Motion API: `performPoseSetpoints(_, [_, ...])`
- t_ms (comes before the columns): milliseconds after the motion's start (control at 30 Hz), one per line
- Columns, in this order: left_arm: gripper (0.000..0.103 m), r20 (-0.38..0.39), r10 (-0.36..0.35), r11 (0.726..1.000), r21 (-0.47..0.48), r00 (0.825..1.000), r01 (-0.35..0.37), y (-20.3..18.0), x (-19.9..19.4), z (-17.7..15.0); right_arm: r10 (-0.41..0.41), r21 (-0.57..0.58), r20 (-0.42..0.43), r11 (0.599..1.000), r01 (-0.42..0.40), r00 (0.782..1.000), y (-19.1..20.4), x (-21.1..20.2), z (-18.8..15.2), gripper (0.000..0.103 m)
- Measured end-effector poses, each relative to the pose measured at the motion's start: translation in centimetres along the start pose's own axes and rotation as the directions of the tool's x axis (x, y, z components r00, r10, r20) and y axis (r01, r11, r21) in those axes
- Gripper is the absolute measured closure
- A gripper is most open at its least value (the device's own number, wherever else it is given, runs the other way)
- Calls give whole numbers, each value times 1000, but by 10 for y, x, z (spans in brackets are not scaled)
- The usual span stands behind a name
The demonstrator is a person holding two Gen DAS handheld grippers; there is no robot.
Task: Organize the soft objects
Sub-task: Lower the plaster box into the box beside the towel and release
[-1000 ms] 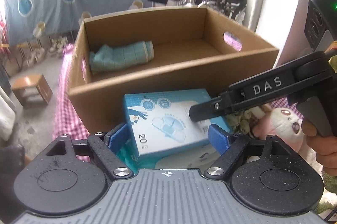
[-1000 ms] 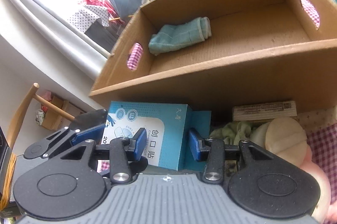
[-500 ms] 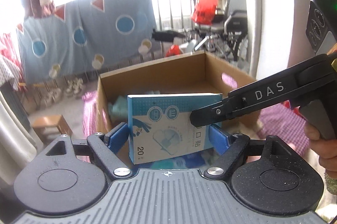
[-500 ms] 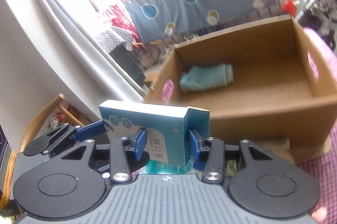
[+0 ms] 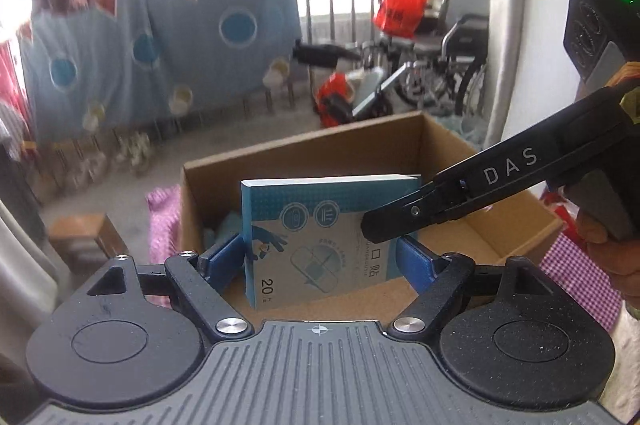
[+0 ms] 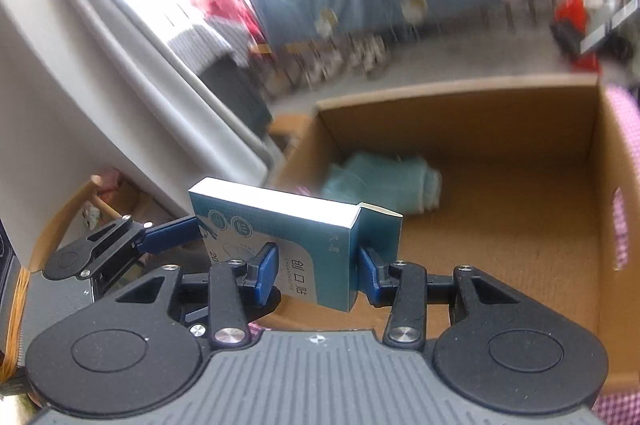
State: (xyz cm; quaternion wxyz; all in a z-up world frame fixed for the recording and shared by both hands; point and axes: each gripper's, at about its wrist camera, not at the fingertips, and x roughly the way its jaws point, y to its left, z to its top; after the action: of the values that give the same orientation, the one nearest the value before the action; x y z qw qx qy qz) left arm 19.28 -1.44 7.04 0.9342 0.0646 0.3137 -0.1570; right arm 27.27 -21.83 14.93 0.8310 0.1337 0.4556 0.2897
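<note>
A blue box of plasters (image 5: 320, 237) is held upright in the air over the near edge of an open cardboard box (image 5: 400, 137). My left gripper (image 5: 320, 257) grips its two ends. My right gripper (image 6: 316, 269) is shut across the same blue box (image 6: 288, 237), and its black finger (image 5: 440, 213) crosses the box's front in the left wrist view. A rolled teal cloth (image 6: 384, 181) lies inside the cardboard box (image 6: 520, 225) at its left side.
A pink checked cloth (image 5: 576, 269) covers the surface under the cardboard box. A small wooden stool (image 5: 80, 237) stands on the floor to the left. A blue sheet with dots (image 5: 180, 45) hangs on railings behind, with a wheelchair (image 5: 452, 65) at the right.
Both grippers have lifted the blue box from the table in front of the cardboard box up and forward over its near wall. The soft toys below have dropped out of view.
</note>
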Motion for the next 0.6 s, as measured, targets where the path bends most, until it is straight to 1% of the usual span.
performPoseSetpoints(67, [20,-77,-26,999,-49,997,23,12,27,2,1,33,-81,999,2,997,-19,28,14,57])
performPoseSetpoints(100, [21,-120,-46,996,-81,992,36,19,40,3,3,60,-128,998,4,992,-30,44,20,57])
performPoseSetpoints(167, [23,-196,-80,988,-144,977,52,31,67,3,13,116,-216,993,12,976,-52,75,30,57])
performPoseSetpoints(200, [23,-225,-88,985,-163,970,52,37,76,3,22,140,-257,990,15,966,-62,90,33,57])
performPoseSetpoints(233, [26,-254,-88,984,-173,963,45,40,87,3,35,161,-294,987,13,955,-71,104,37,57])
performPoseSetpoints(300, [26,-298,-76,985,-171,952,25,41,104,4,43,200,-335,979,27,941,-86,127,42,57])
performPoseSetpoints(333, [26,-313,-74,986,-168,947,22,42,111,3,36,199,-350,979,37,936,-90,136,45,57])
performPoseSetpoints(400, [26,-356,-77,986,-168,931,17,40,124,2,15,196,-371,979,62,929,-96,152,48,57])
performPoseSetpoints(500, [25,-386,-67,987,-161,920,4,40,132,-1,4,196,-392,977,79,920,-98,169,48,57])
performPoseSetpoints(533, [25,-390,-70,985,-175,918,1,43,132,-2,6,195,-393,978,77,919,-99,172,50,57])
performPoseSetpoints(600, [23,-359,-70,983,-186,931,2,47,125,-1,4,188,-391,979,76,920,-97,174,52,57])
